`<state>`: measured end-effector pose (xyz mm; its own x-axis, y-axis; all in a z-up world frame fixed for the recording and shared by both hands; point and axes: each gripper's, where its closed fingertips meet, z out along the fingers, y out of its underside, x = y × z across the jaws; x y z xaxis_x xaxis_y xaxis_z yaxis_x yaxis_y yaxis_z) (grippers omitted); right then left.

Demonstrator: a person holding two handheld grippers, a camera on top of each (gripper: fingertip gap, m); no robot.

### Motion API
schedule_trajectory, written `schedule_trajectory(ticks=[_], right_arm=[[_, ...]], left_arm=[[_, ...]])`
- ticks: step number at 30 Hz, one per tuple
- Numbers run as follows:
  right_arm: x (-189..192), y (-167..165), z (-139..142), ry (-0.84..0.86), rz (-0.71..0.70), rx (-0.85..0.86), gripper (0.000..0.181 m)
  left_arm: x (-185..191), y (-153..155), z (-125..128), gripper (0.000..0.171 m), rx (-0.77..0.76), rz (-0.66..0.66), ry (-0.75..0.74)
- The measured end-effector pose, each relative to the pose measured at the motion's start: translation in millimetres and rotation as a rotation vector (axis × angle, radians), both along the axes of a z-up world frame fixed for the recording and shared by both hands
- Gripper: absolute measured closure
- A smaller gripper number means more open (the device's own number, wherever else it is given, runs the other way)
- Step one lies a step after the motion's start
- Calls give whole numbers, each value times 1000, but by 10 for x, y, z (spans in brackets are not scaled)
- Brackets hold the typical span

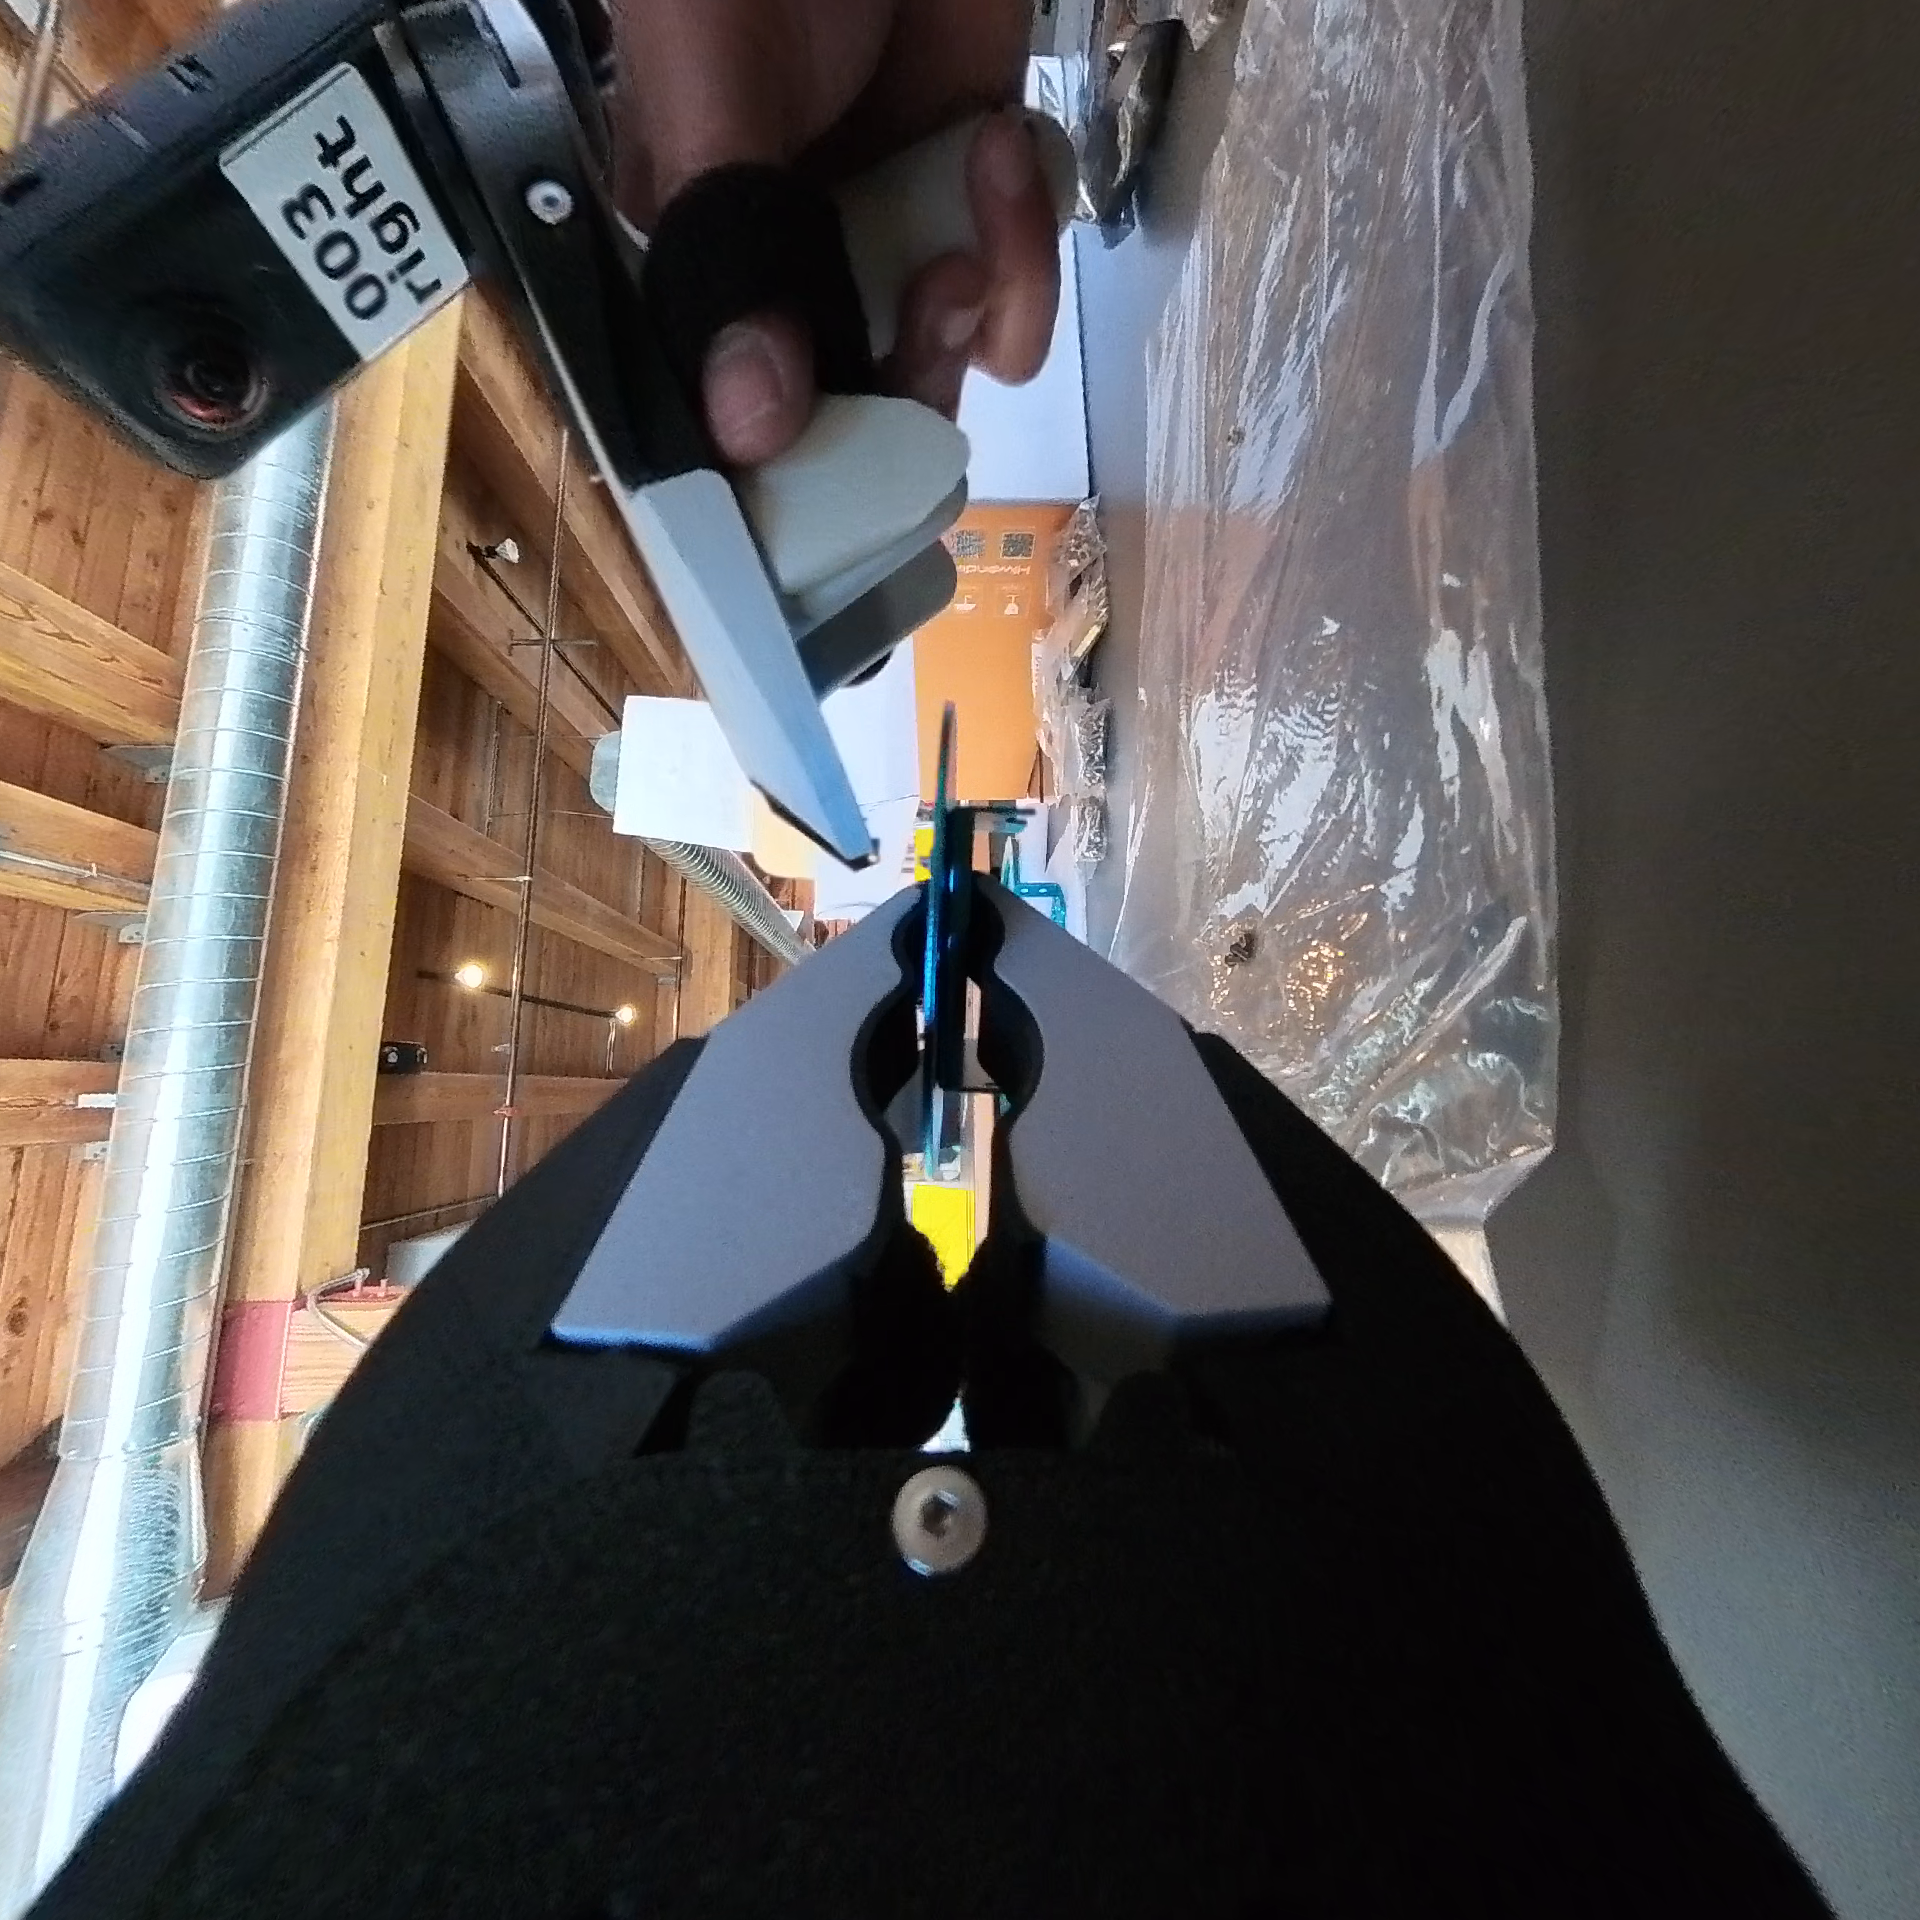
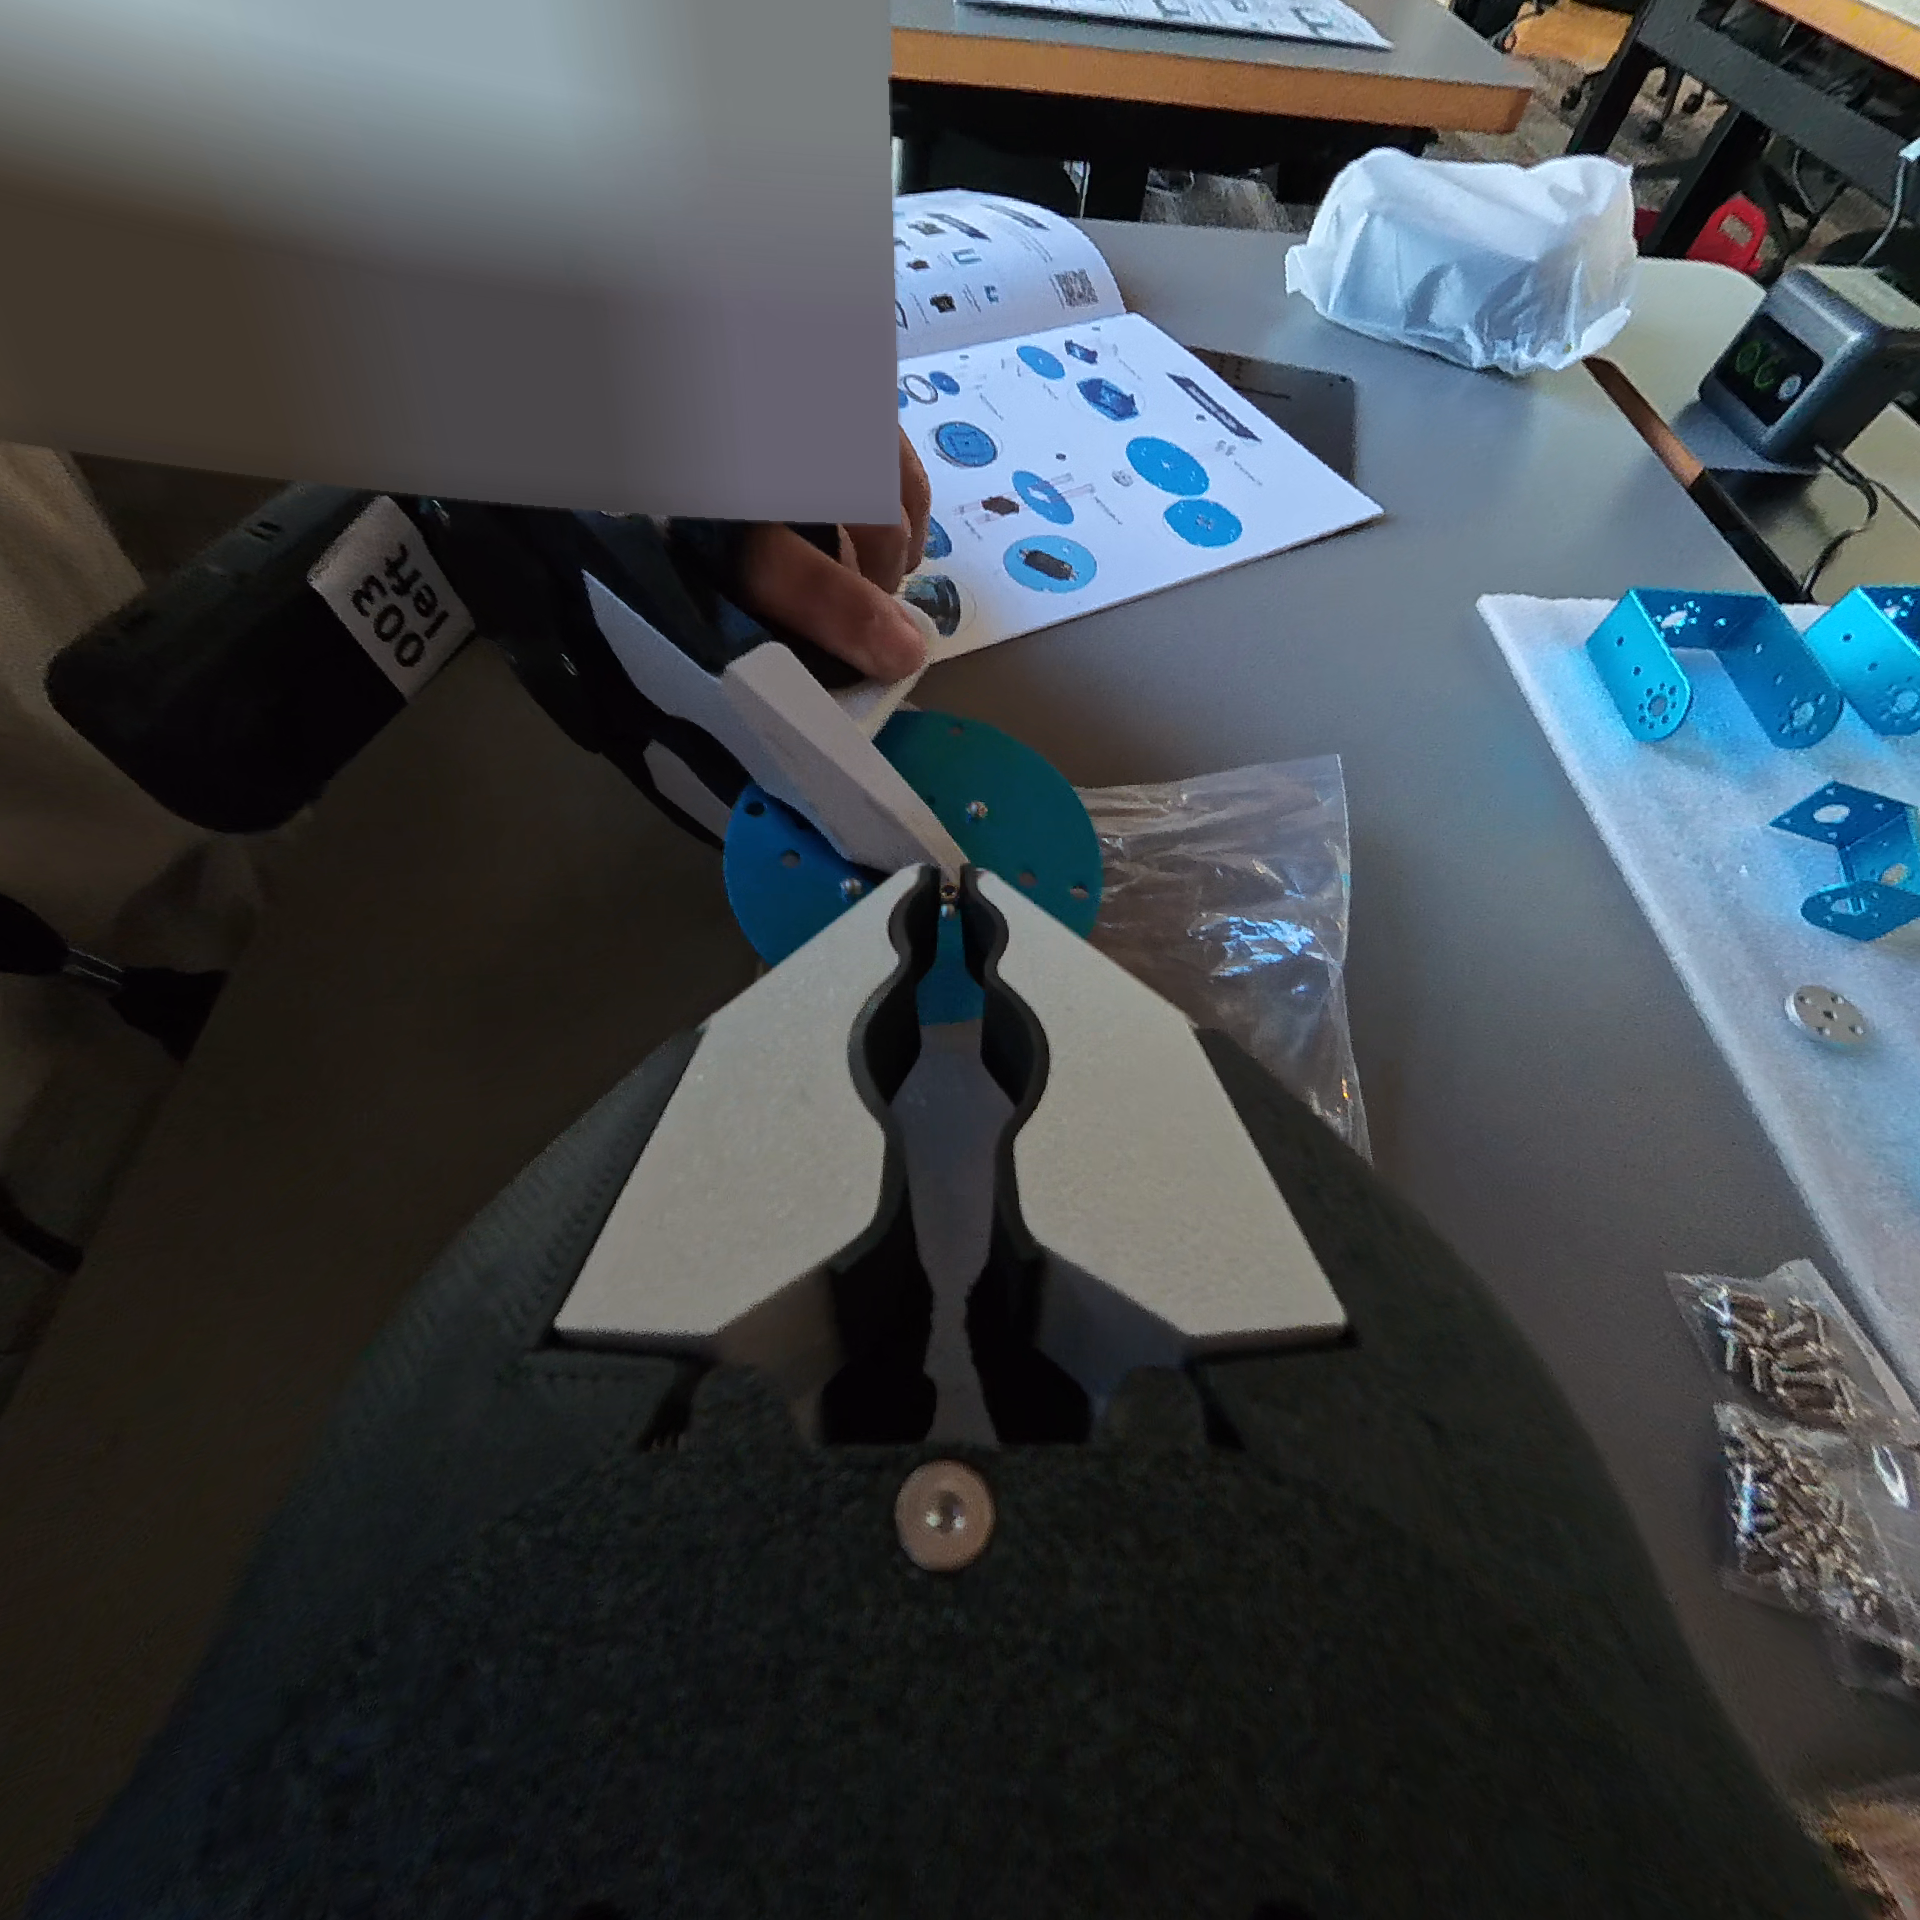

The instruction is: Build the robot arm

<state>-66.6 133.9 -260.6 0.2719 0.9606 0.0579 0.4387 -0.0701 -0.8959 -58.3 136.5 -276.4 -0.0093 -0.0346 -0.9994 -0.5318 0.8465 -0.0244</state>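
Left gripper (image 1: 948,883) clamps a round blue disc (image 2: 997,790), drilled with small holes. Right gripper (image 2: 948,873) pinches a tiny screw (image 2: 949,889) against the disc face.

Blue disc (image 2: 997,790): partly covered by both claw tips, lower edge hidden.
Small dark part pinched at right claw (image 2: 949,883): too small to identify.
Blue brackets (image 2: 1704,665) on white foam sheet (image 2: 1621,831): cut off at right edge.
Screw bags (image 2: 1808,1475): cut off at near right.
Booklet (image 2: 1101,447): left part hidden behind a mosaic patch.
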Motion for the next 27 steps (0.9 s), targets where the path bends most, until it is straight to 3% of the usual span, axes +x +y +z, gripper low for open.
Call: schedule_trajectory(ticks=[27], right_arm=[[-35,33,-101,-45,-9,24,179]], left_arm=[[-11,19,-6,170,-16,7,2]])
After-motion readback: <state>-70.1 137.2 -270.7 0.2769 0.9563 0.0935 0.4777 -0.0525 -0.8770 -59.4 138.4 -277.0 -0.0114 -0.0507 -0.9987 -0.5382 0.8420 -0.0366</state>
